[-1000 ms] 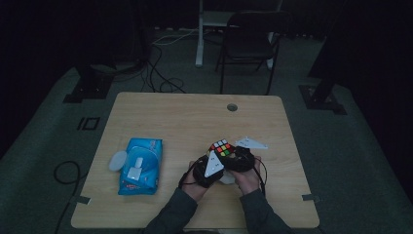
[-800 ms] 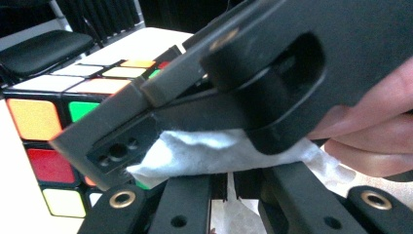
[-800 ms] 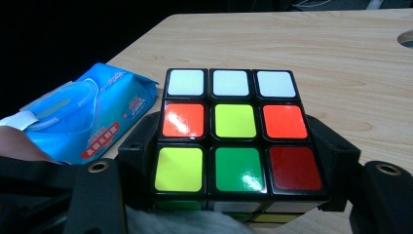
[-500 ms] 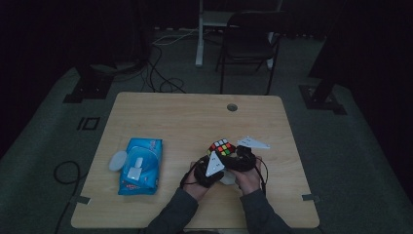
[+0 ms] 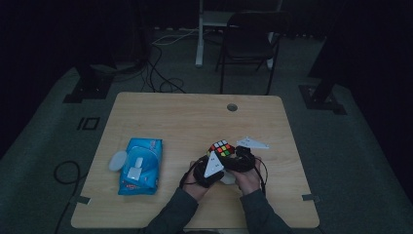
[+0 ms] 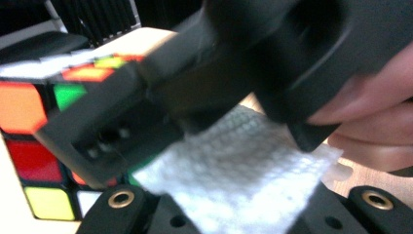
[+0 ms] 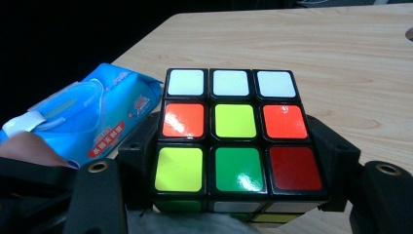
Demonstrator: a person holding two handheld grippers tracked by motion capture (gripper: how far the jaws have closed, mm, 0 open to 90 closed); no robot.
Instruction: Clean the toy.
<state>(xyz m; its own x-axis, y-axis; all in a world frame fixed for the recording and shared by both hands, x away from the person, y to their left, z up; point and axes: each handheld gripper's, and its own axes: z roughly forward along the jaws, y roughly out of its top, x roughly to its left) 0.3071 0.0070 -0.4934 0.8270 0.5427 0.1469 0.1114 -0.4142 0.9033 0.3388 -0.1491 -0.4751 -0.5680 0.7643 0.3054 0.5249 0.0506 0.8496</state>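
**Wiping a Puzzle Cube With a Wet Wipe, Work Under Way**

Lying at the left of the worktop (image 5: 185, 117) is a blue pack of wet wipes (image 5: 140, 165), its white flip lid (image 5: 117, 160) swung open to its left. Red lettering sits on a label on the pack, but it is too small and blurred to read; no brand can be made out.

Toward the near middle, the left hand-held gripper (image 5: 208, 171) is clenched on a white textured wipe (image 6: 243, 165), which in the left gripper view spreads up from between its jaws toward the cube. Just right of it, the right hand-held gripper (image 5: 233, 158) grasps the puzzle cube (image 7: 233, 139), 1 jaw on each side, holding it above the worktop near the front edge. The face toward its camera shows 3 white squares in the far row, then orange, yellow, orange-red, then yellow, green, red.

Judging from this, a wipe is already out of the pack and brought against the cube, so the cleaning is in progress. How many faces are done cannot be told; the pack lid remains to be closed.
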